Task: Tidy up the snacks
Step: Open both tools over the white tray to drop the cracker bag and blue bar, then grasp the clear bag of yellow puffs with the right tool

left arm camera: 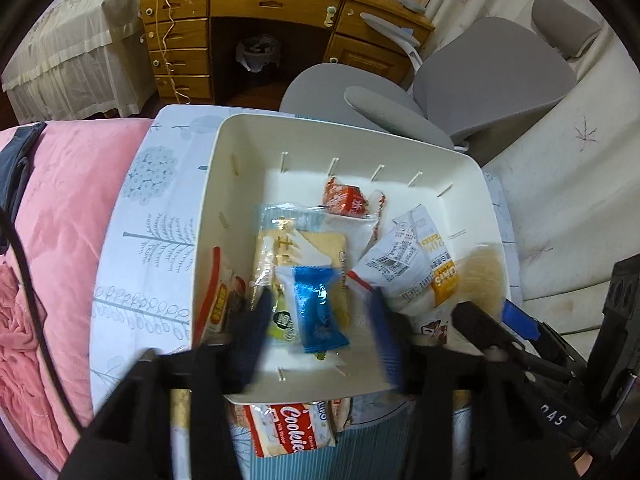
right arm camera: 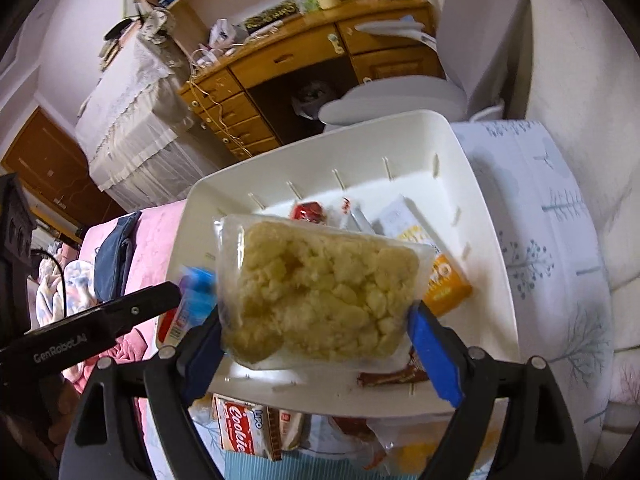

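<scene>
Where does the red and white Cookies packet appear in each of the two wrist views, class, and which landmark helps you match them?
Left wrist view: the Cookies packet lies at bottom centre, just outside the near rim of the white basket, between the left gripper's fingers.
Right wrist view: the Cookies packet lies at bottom left of centre, below the white basket's near rim.
Shared landmark: the wooden desk behind.

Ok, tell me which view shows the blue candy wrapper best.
The left wrist view: the blue candy wrapper lies whole and fairly sharp in the white bin, between the open fingers. The right wrist view shows only a blurred blue edge beside the clear snack bag.
</scene>
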